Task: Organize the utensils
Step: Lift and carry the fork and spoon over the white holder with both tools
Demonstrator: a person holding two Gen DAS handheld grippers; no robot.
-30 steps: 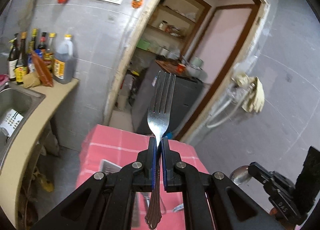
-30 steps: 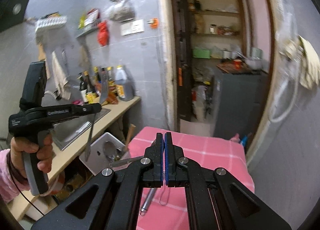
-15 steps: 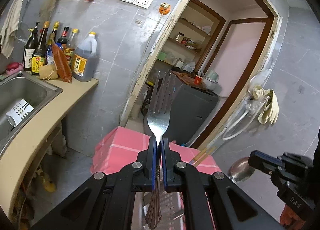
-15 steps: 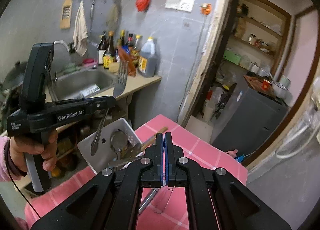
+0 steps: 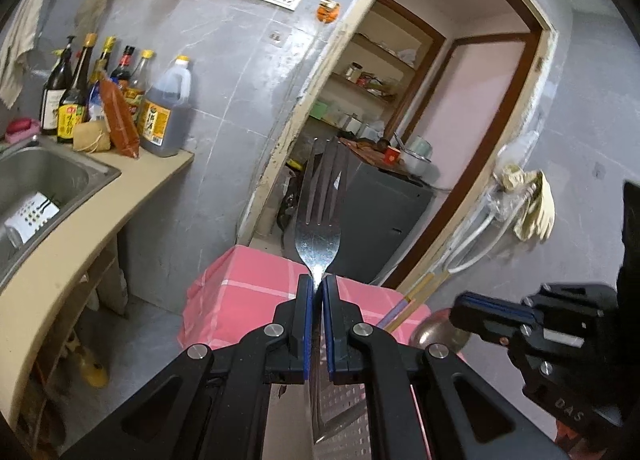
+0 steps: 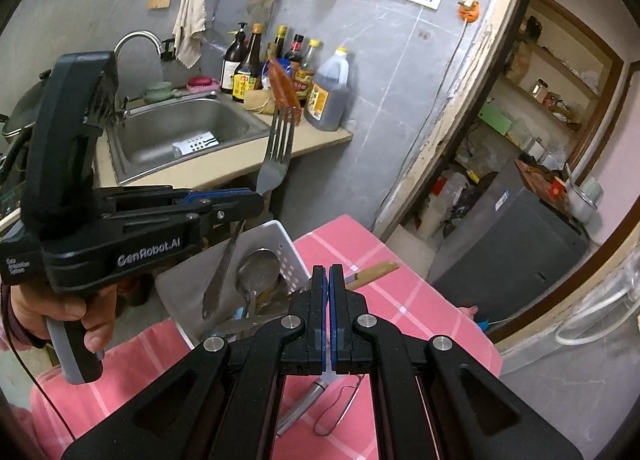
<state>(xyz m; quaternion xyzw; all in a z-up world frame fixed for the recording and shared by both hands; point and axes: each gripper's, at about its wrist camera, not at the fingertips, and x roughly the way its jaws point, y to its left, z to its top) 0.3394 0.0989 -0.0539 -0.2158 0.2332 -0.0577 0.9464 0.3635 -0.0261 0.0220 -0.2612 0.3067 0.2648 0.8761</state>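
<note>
My left gripper (image 5: pixel 316 284) is shut on a steel fork (image 5: pixel 319 216) at its neck, tines up, held in the air above the pink table. It also shows in the right wrist view (image 6: pixel 256 196), with the fork (image 6: pixel 276 156) over a white basket (image 6: pixel 280 236). The basket holds a ladle (image 6: pixel 258 272) and other utensils. My right gripper (image 6: pixel 327 276) is shut and empty, above the pink tablecloth (image 6: pixel 400 300). In the left wrist view the right gripper (image 5: pixel 468 312) sits at lower right next to a ladle bowl (image 5: pixel 436 332).
A wooden-handled knife (image 6: pixel 372 272) and a metal tool with a wire loop (image 6: pixel 312 400) lie on the cloth. A sink (image 6: pixel 188 128) and sauce bottles (image 6: pixel 280 72) stand on the counter at left. A doorway with a dark cabinet (image 6: pixel 512 252) is at right.
Both grippers have swung left toward the sink wall. The fork stays clamped in the left gripper, now closer to the right camera and above the basket.
</note>
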